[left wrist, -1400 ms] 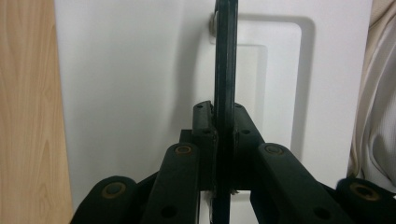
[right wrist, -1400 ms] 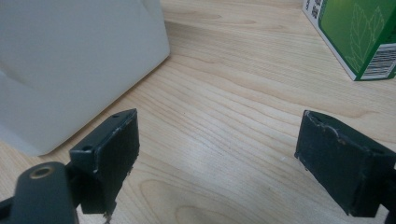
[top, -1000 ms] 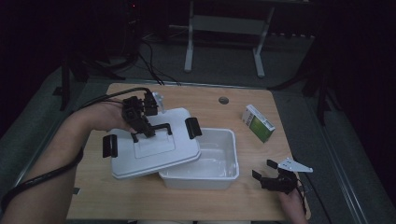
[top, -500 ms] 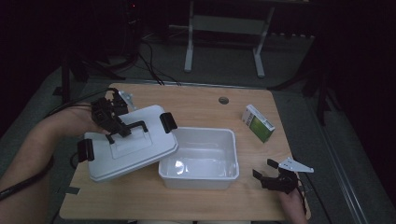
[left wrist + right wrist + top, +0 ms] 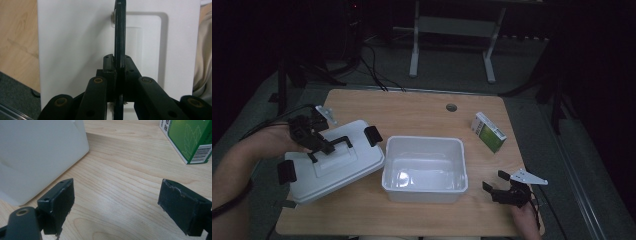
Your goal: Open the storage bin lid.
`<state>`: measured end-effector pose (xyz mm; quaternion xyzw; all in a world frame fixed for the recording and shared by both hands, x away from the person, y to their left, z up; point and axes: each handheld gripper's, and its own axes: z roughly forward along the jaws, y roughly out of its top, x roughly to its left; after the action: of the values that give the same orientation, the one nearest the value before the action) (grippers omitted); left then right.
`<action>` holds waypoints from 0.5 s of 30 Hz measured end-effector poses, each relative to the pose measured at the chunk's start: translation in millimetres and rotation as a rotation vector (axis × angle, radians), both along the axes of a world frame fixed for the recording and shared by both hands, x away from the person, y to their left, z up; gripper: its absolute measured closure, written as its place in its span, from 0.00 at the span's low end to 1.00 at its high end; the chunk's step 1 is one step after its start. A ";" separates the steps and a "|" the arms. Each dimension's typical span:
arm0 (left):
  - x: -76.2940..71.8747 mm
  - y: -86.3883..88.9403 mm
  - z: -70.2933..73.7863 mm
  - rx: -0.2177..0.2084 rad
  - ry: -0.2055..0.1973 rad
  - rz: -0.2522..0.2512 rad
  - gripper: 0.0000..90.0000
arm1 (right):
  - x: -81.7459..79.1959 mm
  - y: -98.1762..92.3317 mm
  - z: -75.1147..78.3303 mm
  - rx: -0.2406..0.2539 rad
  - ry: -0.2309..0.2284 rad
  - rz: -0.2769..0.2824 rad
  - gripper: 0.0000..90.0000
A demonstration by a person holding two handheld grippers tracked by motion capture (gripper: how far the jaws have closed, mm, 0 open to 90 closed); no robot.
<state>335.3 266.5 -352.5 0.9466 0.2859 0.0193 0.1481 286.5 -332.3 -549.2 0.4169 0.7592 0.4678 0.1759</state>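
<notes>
Leftward and a little lower than a second ago, the white lid (image 5: 332, 162) now sits clear of the white tub (image 5: 424, 169), whereas earlier it overlapped the tub's left rim. The left claw (image 5: 323, 145) is clamped on the lid's black handle (image 5: 331, 145), and in the left gripper view the two jaws press flat against either side of that thin black bar (image 5: 119, 37), with the lid's white top (image 5: 75, 50) and its recessed panel behind. From the high view the lid looks tilted, its near left corner close to the worktop (image 5: 422, 107) edge and its right corner just beside the tub's left wall; whether it rests on the wood or hangs just above it cannot be told. Black latches show at the lid's far right (image 5: 373, 135) and near left (image 5: 285, 171) ends. The open tub stands in the middle of the worktop. The right claw (image 5: 500, 183) has kept its place near the front right corner, and its jaws stand wide apart with nothing between them; the right gripper view shows bare wood between the pads, the tub's wall (image 5: 37, 152) off to the left and a green and white carton (image 5: 190, 140) at the upper right. That carton (image 5: 488, 132) lies well apart from the tub, toward the right edge.
</notes>
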 end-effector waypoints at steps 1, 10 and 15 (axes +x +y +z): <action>-0.2 3.4 -4.3 -0.001 -0.003 0.010 0.93 | 0.0 0.1 0.0 0.002 0.003 0.000 0.15; 2.2 28.2 -49.4 -0.004 0.033 0.083 0.93 | -0.1 1.0 0.1 0.000 0.005 0.002 0.15; 4.3 33.2 -73.6 -0.016 0.029 0.108 0.93 | -0.2 1.6 -0.7 -0.008 0.006 0.004 0.15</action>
<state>339.5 299.6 -426.1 0.9287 0.3388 0.0110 0.1504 286.4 -330.6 -549.9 0.4163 0.7624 0.4639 0.1741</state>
